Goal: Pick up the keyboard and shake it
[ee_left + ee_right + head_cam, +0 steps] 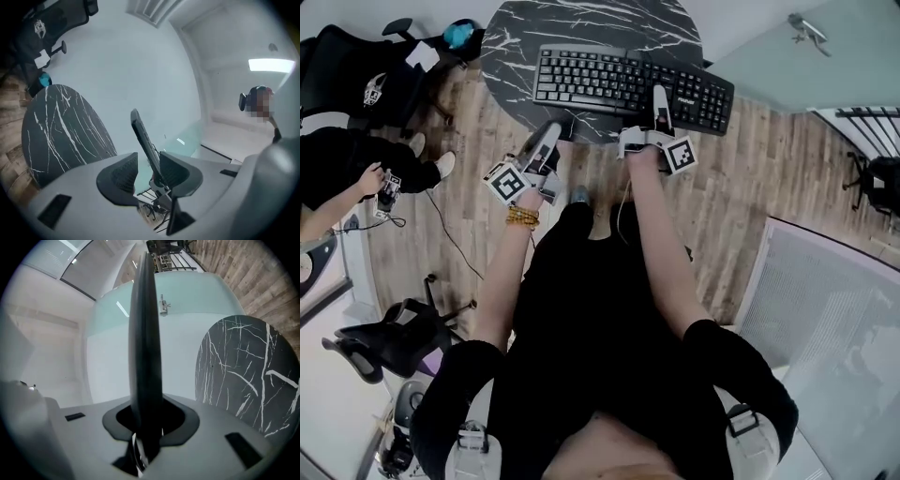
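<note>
Currently on my feed, item by item: one black keyboard (619, 84), long side across the head view, over the near part of a round black marble worktop (516, 56) with its front edge reaching past the rim towards me. In both gripper views a strip of pale wall shows between the keyboard and the marble, so it appears held off the surface. Right hand-held gripper (660, 105): at the keyboard's front edge, right of centre. Its own view shows both jaws clamped on the edge-on keyboard (145, 333), which rises straight up from the grip (146, 420), with the worktop (243, 371) off to the right. Left hand-held gripper (551, 139): at the keyboard's front left corner. Its own view shows the jaws standing apart (147, 169), the keyboard (143, 138) slanting up between them, lying against the right-hand pad (173, 171) and clear of the left-hand pad (123, 169); the worktop (61, 126) sits to the left. Marker cubes, one per gripper: left (508, 181), right (680, 155). Beaded bracelet (522, 217) on the left wrist. Surroundings: wood floor (769, 169), a black office chair (356, 75) at upper left, and a seated person (356, 178) at the left edge holding a small device.
</note>
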The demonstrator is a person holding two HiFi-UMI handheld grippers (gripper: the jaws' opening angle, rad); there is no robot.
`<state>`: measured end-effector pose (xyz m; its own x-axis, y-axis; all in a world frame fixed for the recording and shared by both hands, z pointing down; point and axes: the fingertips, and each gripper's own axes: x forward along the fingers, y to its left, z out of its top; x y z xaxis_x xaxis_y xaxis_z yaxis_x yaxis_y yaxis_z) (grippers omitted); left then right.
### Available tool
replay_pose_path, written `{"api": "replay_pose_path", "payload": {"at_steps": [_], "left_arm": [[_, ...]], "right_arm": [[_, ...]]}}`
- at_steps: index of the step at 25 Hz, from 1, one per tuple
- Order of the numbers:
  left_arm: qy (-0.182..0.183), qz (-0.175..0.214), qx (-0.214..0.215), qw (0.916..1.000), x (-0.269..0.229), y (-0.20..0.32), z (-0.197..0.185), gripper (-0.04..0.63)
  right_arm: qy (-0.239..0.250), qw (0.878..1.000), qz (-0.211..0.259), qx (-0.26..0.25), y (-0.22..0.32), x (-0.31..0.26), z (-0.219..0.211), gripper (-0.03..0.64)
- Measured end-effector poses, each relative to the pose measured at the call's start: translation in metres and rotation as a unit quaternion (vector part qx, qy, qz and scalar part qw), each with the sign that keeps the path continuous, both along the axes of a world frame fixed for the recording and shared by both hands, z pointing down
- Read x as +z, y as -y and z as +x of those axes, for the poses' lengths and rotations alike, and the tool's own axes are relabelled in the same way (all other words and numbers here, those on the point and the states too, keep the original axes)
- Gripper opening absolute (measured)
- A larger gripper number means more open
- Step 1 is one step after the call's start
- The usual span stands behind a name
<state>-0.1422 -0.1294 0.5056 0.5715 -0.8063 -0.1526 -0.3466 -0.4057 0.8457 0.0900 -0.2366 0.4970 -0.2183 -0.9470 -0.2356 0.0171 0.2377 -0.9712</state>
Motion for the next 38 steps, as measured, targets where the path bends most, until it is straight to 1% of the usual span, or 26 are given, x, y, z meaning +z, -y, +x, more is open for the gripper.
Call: {"api": "replay_pose_path", "payload": {"at_steps": [1,3,7,9,12,14,16,17,18,20,21,23,24,25,26,28,30,31,32,33,34,36,38], "left_arm": [[-0.006,-0.006,-0.011,0.9999,0.004,0.0,-0.008,0.141],[-0.028,-0.016,-0.033,0.9989,0.01,0.002,-0.022,0.141],[-0.063,-0.014,-0.083,0.9945,0.005,0.011,-0.054,0.141],[-0.078,-0.013,-0.091,0.9927,0.0,0.014,-0.064,0.147],[-0.081,-0.004,-0.071,0.9942,-0.009,0.016,-0.068,0.167],[-0.077,-0.005,-0.035,0.9964,-0.011,0.017,-0.062,0.193],[-0.058,-0.007,0.006,0.9983,-0.01,0.018,-0.052,0.201],[-0.052,-0.009,0.019,0.9984,-0.009,0.017,-0.049,0.158],[-0.056,-0.016,0.025,0.998,-0.008,0.017,-0.049,0.138],[-0.083,-0.027,0.027,0.9958,-0.011,0.013,-0.05,0.117],[-0.095,-0.02,0.027,0.995,-0.017,0.012,-0.051,0.111],[-0.123,0.016,0.023,0.9921,-0.033,0.01,-0.057,0.101],[-0.137,0.035,0.017,0.9898,-0.04,0.009,-0.062,0.099],[-0.145,0.051,0.013,0.9881,-0.046,0.007,-0.068,0.091],[-0.145,0.062,0.012,0.9874,-0.049,0.006,-0.073,0.091],[-0.146,0.074,0.021,0.9863,-0.053,0.006,-0.079,0.091],[-0.155,0.085,0.022,0.984,-0.061,0.007,-0.086,0.089],[-0.155,0.09,0.023,0.9835,-0.063,0.008,-0.089,0.088],[-0.152,0.092,0.026,0.9836,-0.065,0.008,-0.091,0.087],[-0.149,0.092,0.03,0.984,-0.065,0.008,-0.093,0.087],[-0.147,0.091,0.034,0.9844,-0.064,0.009,-0.095,0.087],[-0.145,0.084,0.039,0.985,-0.061,0.012,-0.099,0.087],[-0.142,0.072,0.046,0.9861,-0.056,0.016,-0.098,0.087]], "right_arm": [[0.002,1.0,-0.001,-0.001,0.0,0.001,0.001,0.091],[-0.003,1.0,-0.001,-0.009,0.001,0.001,0.002,0.091],[-0.016,0.999,0.0,-0.037,-0.007,0.0,-0.006,0.092],[-0.019,0.998,-0.004,-0.053,-0.014,0.002,-0.011,0.092],[-0.025,0.996,-0.01,-0.081,-0.024,0.006,-0.02,0.092],[-0.031,0.994,-0.006,-0.101,-0.03,0.006,-0.028,0.092],[-0.033,0.993,-0.001,-0.113,-0.034,0.004,-0.036,0.092],[-0.031,0.993,-0.001,-0.116,-0.035,0.004,-0.039,0.092],[-0.03,0.993,-0.002,-0.118,-0.036,0.004,-0.041,0.092],[-0.03,0.992,0.001,-0.126,-0.037,0.002,-0.044,0.092],[-0.033,0.991,0.008,-0.13,-0.037,-0.002,-0.045,0.092],[-0.043,0.991,0.03,-0.123,-0.038,-0.014,-0.042,0.107],[-0.052,0.992,0.041,-0.111,-0.037,-0.019,-0.035,0.128],[-0.06,0.992,0.053,-0.1,-0.037,-0.024,-0.026,0.168],[-0.066,0.991,0.065,-0.093,-0.036,-0.029,-0.018,0.196],[-0.075,0.99,0.088,-0.082,-0.035,-0.039,-0.003,0.202],[-0.065,0.991,0.101,-0.056,-0.032,-0.045,0.018,0.202],[-0.06,0.992,0.104,-0.049,-0.031,-0.046,0.027,0.18],[-0.069,0.991,0.105,-0.054,-0.029,-0.045,0.033,0.151],[-0.092,0.988,0.105,-0.069,-0.028,-0.044,0.034,0.132],[-0.125,0.982,0.105,-0.091,-0.028,-0.043,0.033,0.109],[-0.178,0.969,0.105,-0.138,-0.027,-0.04,0.029,0.115],[-0.196,0.961,0.101,-0.168,-0.025,-0.036,0.027,0.117]]}}
